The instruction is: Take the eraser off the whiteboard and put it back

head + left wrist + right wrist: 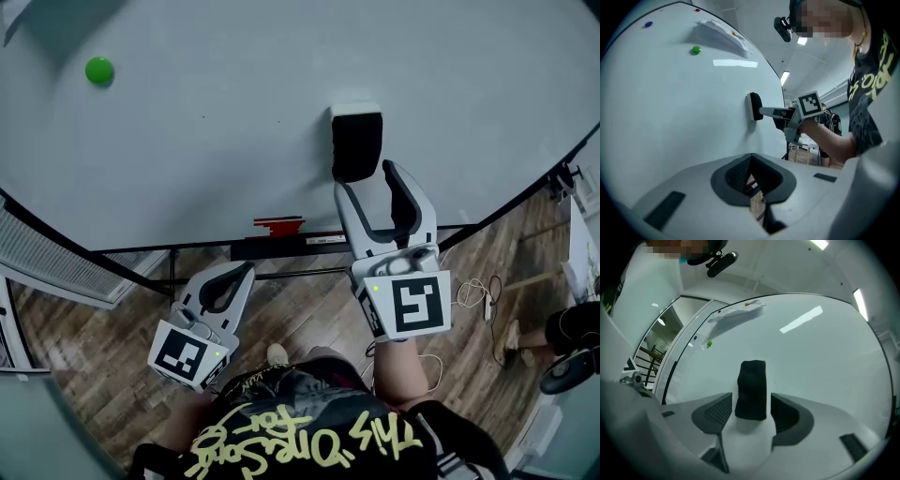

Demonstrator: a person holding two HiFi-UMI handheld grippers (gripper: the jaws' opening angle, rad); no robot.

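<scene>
Eraser (356,142) on whiteboard (234,122), right hand-held gripper (366,178) — jaws apart around it

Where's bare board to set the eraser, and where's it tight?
Free: whiteboard between green magnet and eraser, and right of the eraser to the frame. Tight: at the eraser, flanked by open fingers of the right gripper.

A round green magnet (98,70) shows above the wooden floor (94,347).
</scene>
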